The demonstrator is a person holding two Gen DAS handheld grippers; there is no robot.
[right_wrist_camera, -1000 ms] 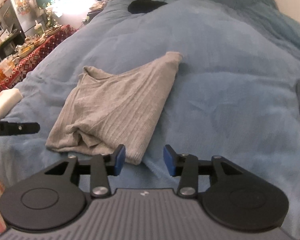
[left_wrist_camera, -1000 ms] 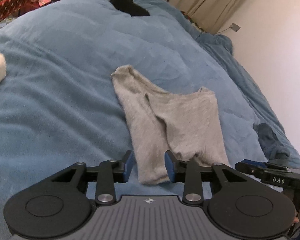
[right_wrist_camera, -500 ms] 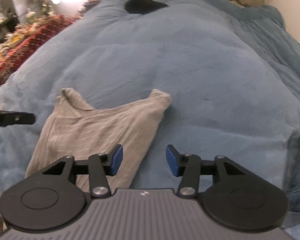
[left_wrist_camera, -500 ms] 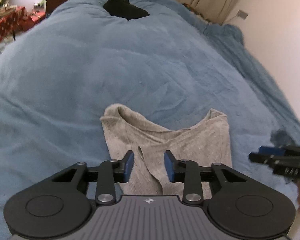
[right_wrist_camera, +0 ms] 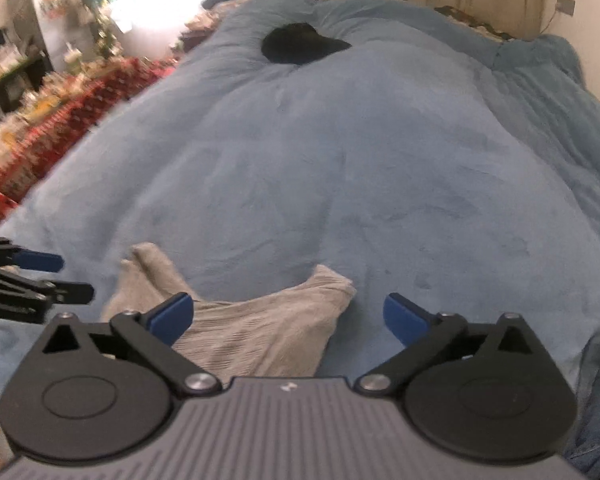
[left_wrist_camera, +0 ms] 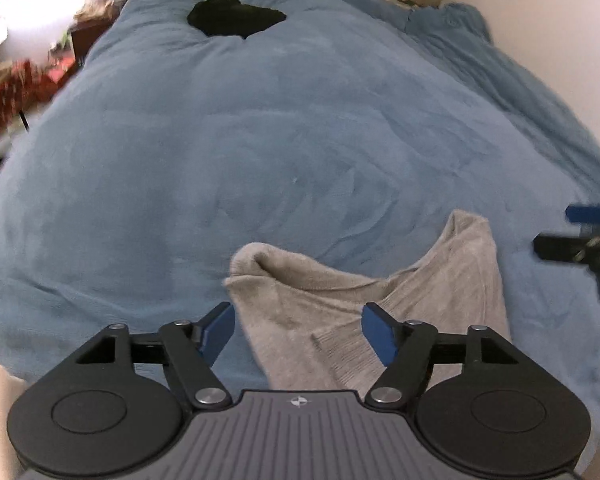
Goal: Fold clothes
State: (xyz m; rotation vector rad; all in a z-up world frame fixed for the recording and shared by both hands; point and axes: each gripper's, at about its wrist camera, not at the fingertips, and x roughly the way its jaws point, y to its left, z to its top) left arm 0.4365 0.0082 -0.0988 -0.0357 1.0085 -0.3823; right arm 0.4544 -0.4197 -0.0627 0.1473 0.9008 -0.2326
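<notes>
The left gripper hangs over the grey top on the blue blanket, jaws opening, gripping nothing.

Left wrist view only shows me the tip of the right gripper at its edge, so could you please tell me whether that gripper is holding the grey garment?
Observer: No. The right gripper has its jaws opening wide. A corner of the grey garment shows between them, but the pads press on nothing.
Operator: Thank you. Is anything lying to the right of the garment on that side?
Observer: Yes, what looks like a darker blue cloth lies at the near right edge of the blue blanket, apart from the garment.
</notes>
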